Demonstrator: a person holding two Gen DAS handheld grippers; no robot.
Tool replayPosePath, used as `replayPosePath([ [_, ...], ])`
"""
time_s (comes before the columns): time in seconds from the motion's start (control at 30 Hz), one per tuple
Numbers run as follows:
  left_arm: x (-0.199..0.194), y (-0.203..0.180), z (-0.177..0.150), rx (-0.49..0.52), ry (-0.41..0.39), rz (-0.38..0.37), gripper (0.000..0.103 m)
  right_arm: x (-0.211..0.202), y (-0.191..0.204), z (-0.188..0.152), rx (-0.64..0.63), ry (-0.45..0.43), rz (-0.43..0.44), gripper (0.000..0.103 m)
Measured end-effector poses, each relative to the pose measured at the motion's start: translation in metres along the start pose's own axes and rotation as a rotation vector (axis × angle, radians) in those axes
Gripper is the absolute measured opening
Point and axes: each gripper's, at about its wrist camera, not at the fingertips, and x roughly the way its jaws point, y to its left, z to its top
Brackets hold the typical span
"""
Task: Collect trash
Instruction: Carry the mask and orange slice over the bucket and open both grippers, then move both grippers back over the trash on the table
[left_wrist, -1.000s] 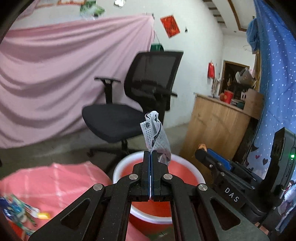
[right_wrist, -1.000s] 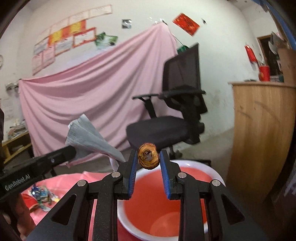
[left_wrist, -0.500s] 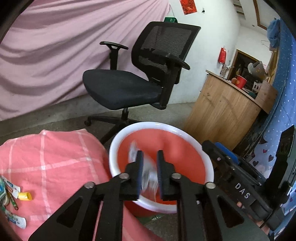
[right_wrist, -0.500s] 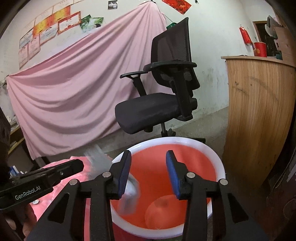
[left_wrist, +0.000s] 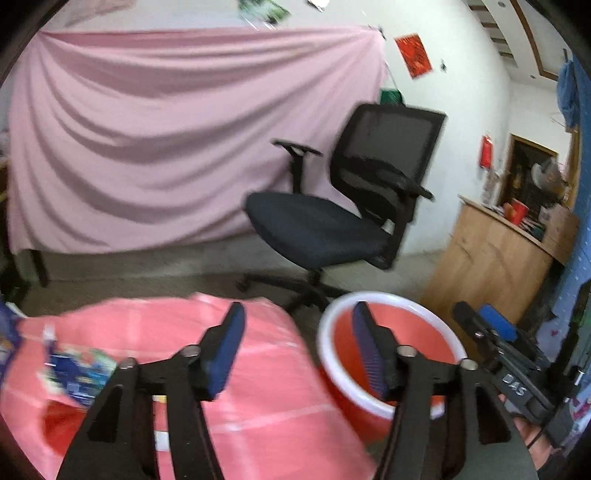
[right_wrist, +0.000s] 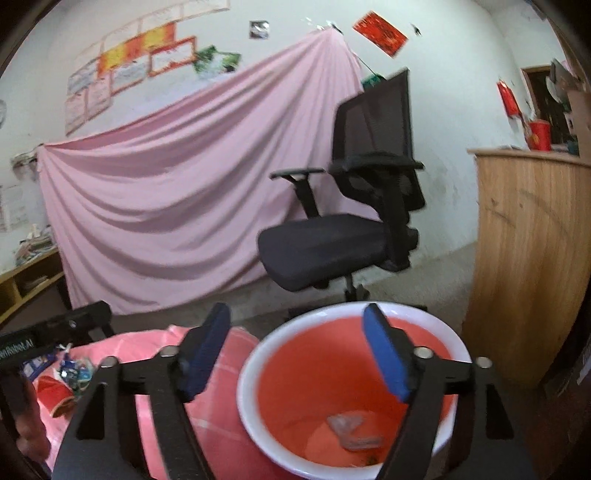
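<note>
Both claws had just been opening, nothing between jaws. Left claw (left_wrist: 297, 343) nearer remaining trash (left_wrist: 75, 373), which lay at 9 o'clock on pink desk (left_wrist: 266, 398). Right claw (right_wrist: 295, 347) hung over bucket (right_wrist: 251, 373); dropped scraps (right_wrist: 351, 430) inside.

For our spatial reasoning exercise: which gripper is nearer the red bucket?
Right. The right gripper hangs open over the red bucket; the left gripper, also open, sits beside it, over the pink cloth.

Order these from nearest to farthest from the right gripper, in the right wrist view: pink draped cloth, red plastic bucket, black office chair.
1. Red plastic bucket, directly below the right gripper.
2. Black office chair, behind the bucket.
3. Pink draped cloth, at the back wall.
</note>
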Motion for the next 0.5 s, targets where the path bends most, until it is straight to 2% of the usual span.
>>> replayPosePath([
  [0.03,-0.007,0.008,0.000,-0.009,-0.017,0.020,0.065,-0.002,0.004,0.001,-0.006,-0.009,0.009,0.081],
  [0.07,-0.015,0.015,0.000,-0.021,-0.031,0.038,0.077,-0.005,0.011,0.003,-0.015,-0.022,0.020,0.087],
  [0.13,-0.033,0.034,0.000,-0.062,-0.066,0.086,0.094,-0.010,0.026,0.004,-0.034,-0.055,0.040,0.096],
  [0.17,-0.041,0.041,-0.001,-0.080,-0.086,0.107,0.099,-0.012,0.031,0.005,-0.036,-0.066,0.047,0.102],
  [0.2,-0.052,0.052,-0.004,-0.103,-0.118,0.133,0.100,-0.015,0.037,0.005,-0.037,-0.080,0.063,0.103],
  [0.33,-0.079,0.080,-0.012,-0.147,-0.161,0.213,0.100,-0.021,0.063,0.006,-0.061,-0.117,0.122,0.103],
  [0.5,-0.109,0.105,-0.026,-0.155,-0.210,0.285,0.100,-0.024,0.095,0.003,-0.113,-0.145,0.185,0.103],
])
